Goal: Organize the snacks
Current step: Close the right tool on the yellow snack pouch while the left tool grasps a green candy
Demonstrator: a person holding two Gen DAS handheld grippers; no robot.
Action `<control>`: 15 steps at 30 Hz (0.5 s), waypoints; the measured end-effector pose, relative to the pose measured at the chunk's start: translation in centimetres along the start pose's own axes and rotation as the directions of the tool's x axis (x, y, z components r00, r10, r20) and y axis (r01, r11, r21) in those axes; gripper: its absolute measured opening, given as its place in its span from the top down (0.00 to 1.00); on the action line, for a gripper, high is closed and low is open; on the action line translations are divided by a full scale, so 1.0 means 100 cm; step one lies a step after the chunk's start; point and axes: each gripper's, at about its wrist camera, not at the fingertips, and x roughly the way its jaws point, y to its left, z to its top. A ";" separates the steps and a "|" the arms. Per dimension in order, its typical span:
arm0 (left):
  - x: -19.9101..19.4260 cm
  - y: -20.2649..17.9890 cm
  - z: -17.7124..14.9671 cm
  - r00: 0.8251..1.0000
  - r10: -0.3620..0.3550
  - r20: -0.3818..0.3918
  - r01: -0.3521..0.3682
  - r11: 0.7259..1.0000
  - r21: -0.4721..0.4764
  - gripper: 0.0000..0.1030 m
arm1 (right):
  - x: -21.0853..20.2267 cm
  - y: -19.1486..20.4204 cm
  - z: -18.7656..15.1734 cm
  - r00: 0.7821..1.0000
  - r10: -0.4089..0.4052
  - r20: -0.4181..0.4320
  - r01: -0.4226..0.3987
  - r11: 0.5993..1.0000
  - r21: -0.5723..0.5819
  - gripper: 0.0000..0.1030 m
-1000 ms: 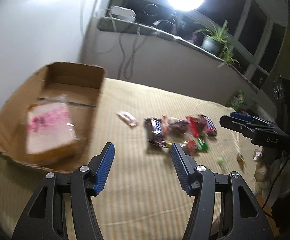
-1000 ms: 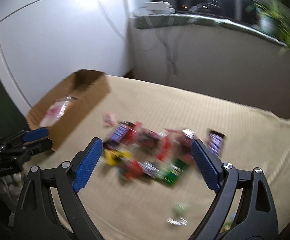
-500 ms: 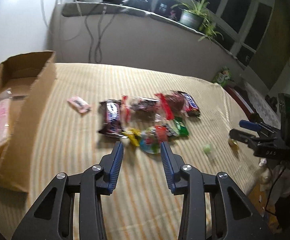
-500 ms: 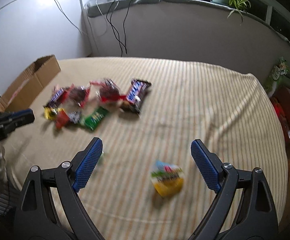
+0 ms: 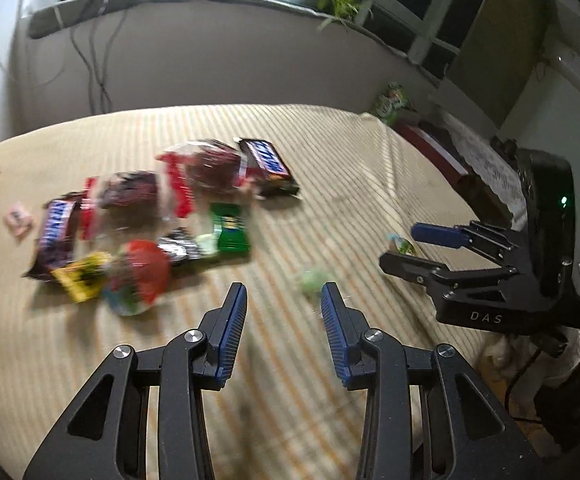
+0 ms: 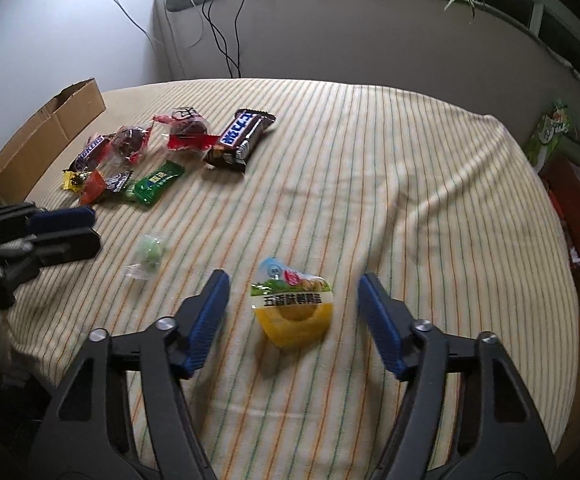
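The yellow snack cup (image 6: pixel 292 309) has a printed foil lid, its rounded end toward the right gripper (image 6: pixel 293 292), jaws apart around it; left gripper (image 5: pixel 283 305) jaws apart, empty.

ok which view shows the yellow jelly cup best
The right wrist view: the yellow jelly cup lies sharp, label readable, on the striped cloth between the open right hand-held gripper fingers. The left wrist view shows only a blurred sliver behind that gripper.

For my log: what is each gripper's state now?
Left gripper: open, holding nothing.
Right gripper: open, empty, fingers either side of the yellow jelly cup.
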 end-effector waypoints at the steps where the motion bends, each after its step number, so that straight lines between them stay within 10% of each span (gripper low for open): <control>1: 0.005 -0.003 0.001 1.000 -0.003 -0.010 0.003 1.000 0.001 0.65 | 0.001 -0.002 0.000 1.000 0.004 -0.002 -0.004 1.000 0.003 0.35; 15: 0.030 -0.025 0.007 0.998 0.018 -0.056 -0.015 0.998 0.054 0.65 | 0.005 -0.009 -0.001 0.999 0.033 -0.003 -0.033 0.999 -0.005 0.57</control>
